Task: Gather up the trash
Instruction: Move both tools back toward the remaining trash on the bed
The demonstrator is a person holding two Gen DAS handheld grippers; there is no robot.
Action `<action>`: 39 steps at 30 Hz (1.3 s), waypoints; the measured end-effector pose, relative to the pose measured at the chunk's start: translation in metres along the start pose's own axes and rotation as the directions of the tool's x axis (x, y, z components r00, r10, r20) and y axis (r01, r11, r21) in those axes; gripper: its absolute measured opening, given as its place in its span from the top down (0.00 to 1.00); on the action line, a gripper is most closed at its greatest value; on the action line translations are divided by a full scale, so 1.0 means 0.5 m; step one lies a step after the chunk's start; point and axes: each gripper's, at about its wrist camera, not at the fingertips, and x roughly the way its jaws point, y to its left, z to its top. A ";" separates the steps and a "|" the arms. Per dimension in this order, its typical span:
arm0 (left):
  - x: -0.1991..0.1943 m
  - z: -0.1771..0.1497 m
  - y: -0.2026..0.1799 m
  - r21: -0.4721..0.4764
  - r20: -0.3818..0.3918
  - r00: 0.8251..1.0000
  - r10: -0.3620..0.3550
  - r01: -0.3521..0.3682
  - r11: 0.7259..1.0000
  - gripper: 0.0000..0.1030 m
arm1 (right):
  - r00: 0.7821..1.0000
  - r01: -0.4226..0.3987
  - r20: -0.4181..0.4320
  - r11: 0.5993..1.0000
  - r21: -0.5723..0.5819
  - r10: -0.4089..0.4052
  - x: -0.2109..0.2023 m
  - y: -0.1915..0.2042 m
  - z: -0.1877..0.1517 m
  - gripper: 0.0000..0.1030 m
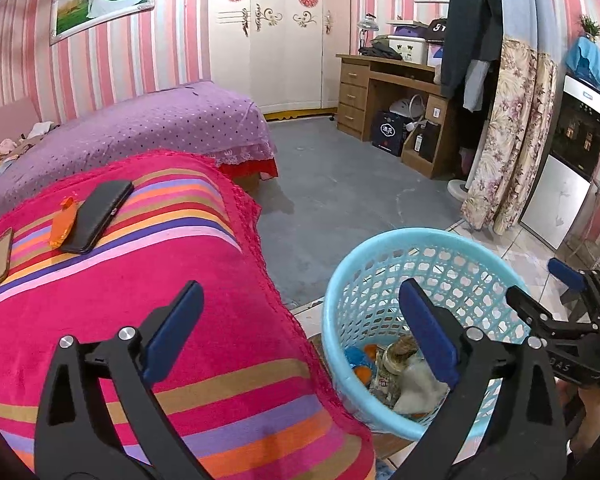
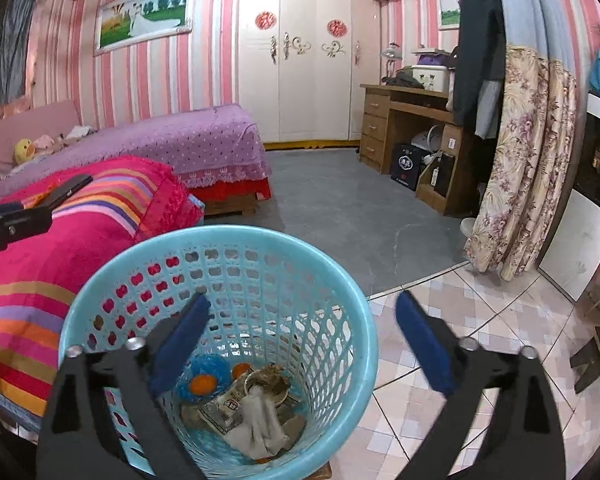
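Your blue basket [image 2: 220, 248] on floor, just right of striped blanket [image 1: 180, 280]: light plastic, lattice walls. Inside at bottom: crumpled white tissue [image 2: 260, 420], orange scraps, printed wrappers. Your right gripper [image 2: 300, 340] above basket, jaws spread wide, nothing between. Your left gripper [image 1: 300, 328] straddles blanket edge and basket rim, jaws spread, empty. Only left view shows orange wrapper [image 1: 62, 224] touching black phone [image 1: 96, 216] on blanket, far left.

Light-blue basket [image 2: 100, 292]; pink striped blanket [image 1: 220, 360]; orange wrapper [image 1: 63, 222].
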 end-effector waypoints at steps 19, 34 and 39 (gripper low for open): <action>-0.104 0.020 0.210 -0.063 0.033 0.997 0.069 -0.067 0.996 0.06 | 0.996 -0.048 0.067 0.999 -0.019 0.050 -0.029 0.207 0.080 0.05; -0.155 0.009 0.540 -0.154 0.025 0.967 0.254 -0.248 0.957 0.05 | 0.975 -0.206 0.070 0.976 -0.070 0.211 -0.018 0.491 0.146 0.05; -0.151 -0.008 0.627 -0.194 -0.001 0.956 0.295 -0.289 0.937 0.06 | 0.964 -0.253 0.052 0.962 -0.099 0.259 0.002 0.587 0.158 0.05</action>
